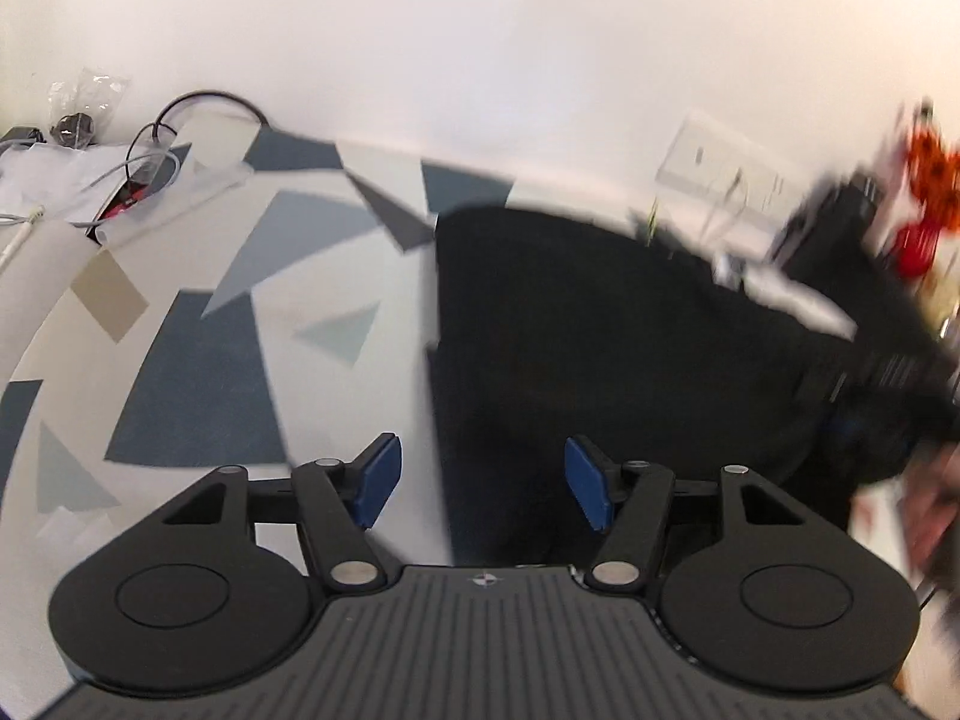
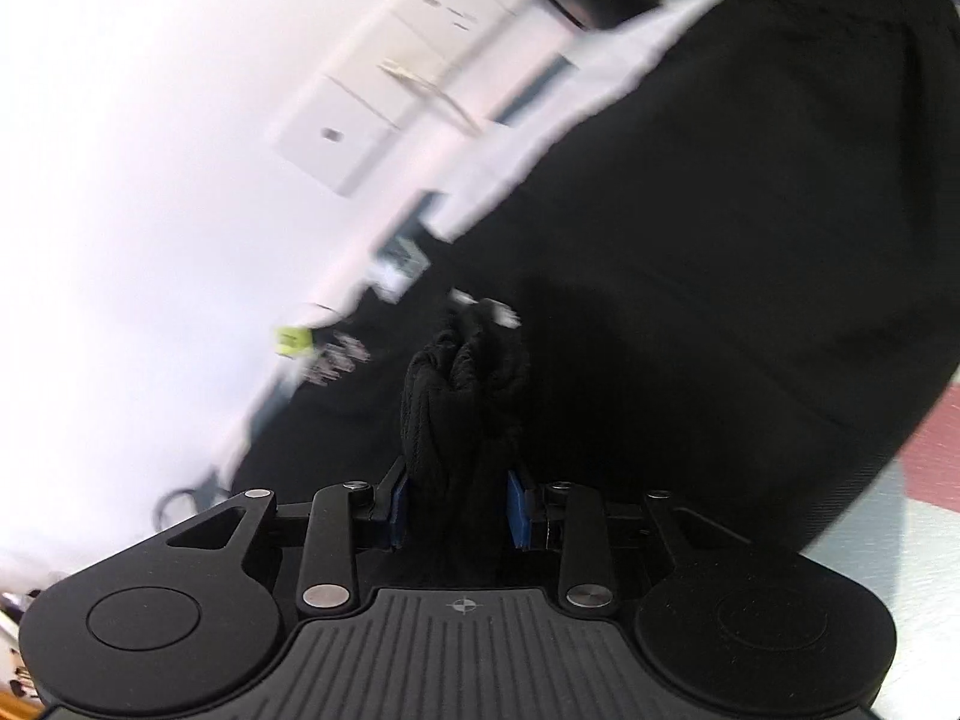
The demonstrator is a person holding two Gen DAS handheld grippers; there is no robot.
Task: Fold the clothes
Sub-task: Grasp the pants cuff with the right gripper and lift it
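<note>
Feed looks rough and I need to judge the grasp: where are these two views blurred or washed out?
Left wrist view: sharp on the left gripper, but the black garment and clutter at right are motion-smeared, and the wall is glary. Right wrist view: background streaks diagonally and the wall is blown out; the bunched black cloth between the right gripper fingers stays clear.

Blurred beyond reading: red-and-orange clutter (image 1: 924, 192) far right of the left fingers (image 1: 378, 480). Black garment (image 2: 720, 240) cut off by the frame's upper right edge, its bunched fold hiding most of the right fingers (image 2: 399, 507).
</note>
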